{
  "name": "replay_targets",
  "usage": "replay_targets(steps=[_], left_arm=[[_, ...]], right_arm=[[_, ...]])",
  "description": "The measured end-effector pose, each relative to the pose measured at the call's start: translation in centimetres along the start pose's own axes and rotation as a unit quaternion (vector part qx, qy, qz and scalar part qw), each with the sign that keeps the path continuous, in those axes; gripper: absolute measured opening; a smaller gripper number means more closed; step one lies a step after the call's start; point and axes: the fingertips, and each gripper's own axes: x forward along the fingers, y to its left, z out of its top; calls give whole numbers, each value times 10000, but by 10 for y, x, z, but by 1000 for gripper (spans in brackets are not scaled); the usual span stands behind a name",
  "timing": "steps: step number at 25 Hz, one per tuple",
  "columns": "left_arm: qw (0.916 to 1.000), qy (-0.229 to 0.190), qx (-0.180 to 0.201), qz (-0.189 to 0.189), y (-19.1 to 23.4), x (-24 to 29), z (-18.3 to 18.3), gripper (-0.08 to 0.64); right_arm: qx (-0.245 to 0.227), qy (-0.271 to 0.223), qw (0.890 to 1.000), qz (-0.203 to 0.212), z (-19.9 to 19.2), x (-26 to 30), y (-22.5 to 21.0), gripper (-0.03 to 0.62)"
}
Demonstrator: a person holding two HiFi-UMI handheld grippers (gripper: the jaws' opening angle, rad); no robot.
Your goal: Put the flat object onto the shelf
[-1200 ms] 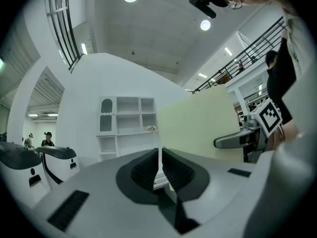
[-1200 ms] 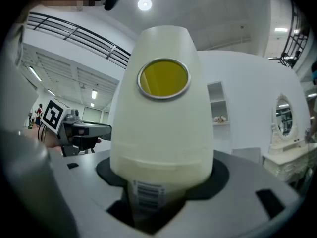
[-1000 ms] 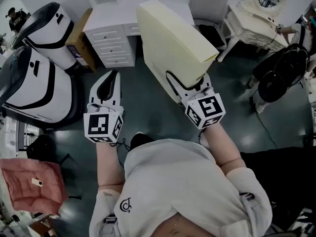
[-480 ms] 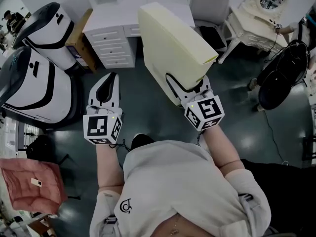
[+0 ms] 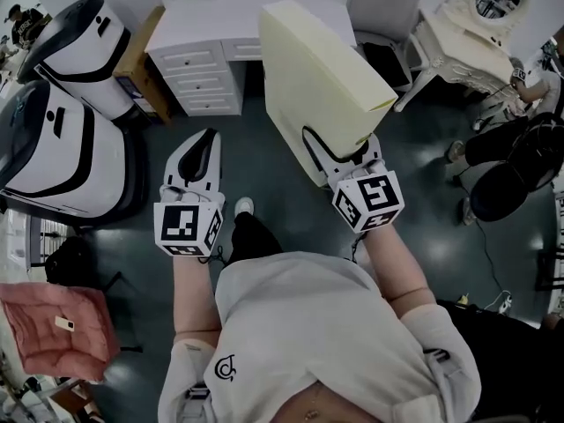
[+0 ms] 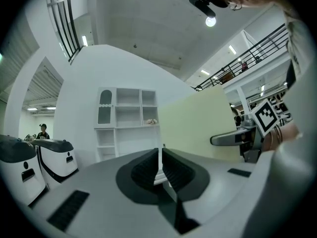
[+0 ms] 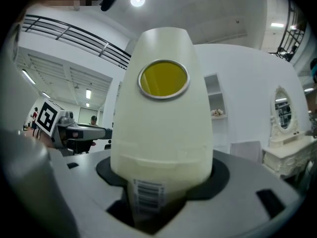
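Fingers of right gripper (image 5: 344, 152) pinch the near end of the flat object (image 5: 317, 73), which stands on edge. Its long axis runs level and forward toward the white shelf (image 6: 128, 123) ahead, well apart. Left gripper (image 5: 196, 152) fingers are pressed together, empty, alongside. Both forearms reach forward; the right does the placing.

Flat obj (image 5: 319, 82): pale cream slab-like box, standing on edge in the air, lower end clamped in my right gripper (image 5: 335, 155). Round yellow disc w/ silver ring on one side, barcode label near gripped end. Shelf (image 6: 128, 125): white, open compartments, upright vs the wall, well apart from obj.
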Motion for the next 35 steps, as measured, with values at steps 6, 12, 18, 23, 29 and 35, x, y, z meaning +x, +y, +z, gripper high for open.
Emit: replay_targets(steps=[6,12,18,23,29,35], left_arm=[[9998,-18,60,-166,47,54,-1,34],[9990,-128,129,-401,122,129,-3,34],[9982,-279,73,-524,220,199,3,34],[9980,-310,-3,-551,284,248,-2,34],[9980,-175,-169,-591,322,295,-20,34],[9980,-47,-182,-603,342,344,-31,34]], right_arm=[[81,99,9998,-165,-3,64,-19,296],[64,37,9990,-451,1,160,-38,296],[-56,-51,9975,-696,17,268,-48,296],[-103,-214,9956,-908,26,336,-58,295],[-133,-226,9951,-954,27,394,-75,295],[-479,-260,9940,-943,32,447,-105,295]])
